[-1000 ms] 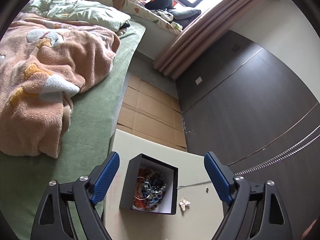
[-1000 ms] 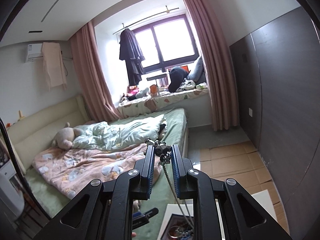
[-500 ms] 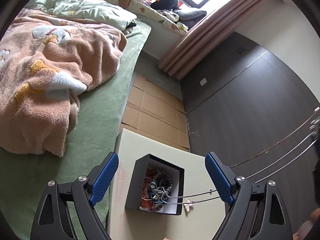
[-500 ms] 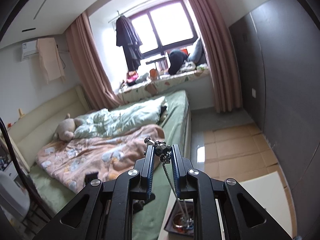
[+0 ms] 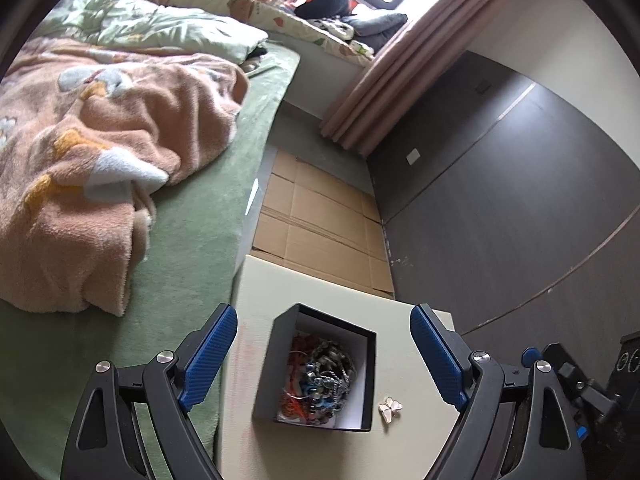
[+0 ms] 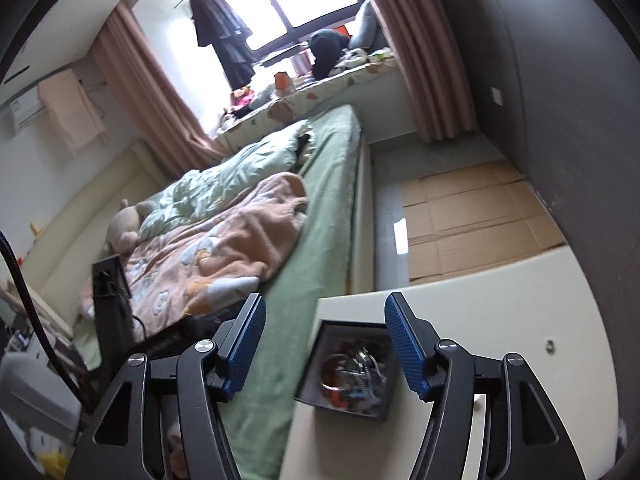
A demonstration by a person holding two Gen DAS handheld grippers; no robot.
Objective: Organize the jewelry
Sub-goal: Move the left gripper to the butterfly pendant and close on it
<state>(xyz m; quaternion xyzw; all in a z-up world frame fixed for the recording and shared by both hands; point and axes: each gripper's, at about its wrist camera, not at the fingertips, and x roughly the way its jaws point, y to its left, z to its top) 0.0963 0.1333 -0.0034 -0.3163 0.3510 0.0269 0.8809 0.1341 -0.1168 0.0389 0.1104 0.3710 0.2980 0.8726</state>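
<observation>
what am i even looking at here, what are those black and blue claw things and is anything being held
Those claws are two handheld grippers; a person holds one in each hand, and each carries a fisheye camera looking forward along its fingers. One picture comes from the left gripper, the other from the right gripper. Both stand open, and neither holds anything. Below them is a pale table beside a bed. On the table stands an open black box, white inside, filled with a tangle of beads and chains, the jewelry. Beside the box lies a small butterfly-shaped piece, and the right view shows a tiny metal piece farther off.
</observation>
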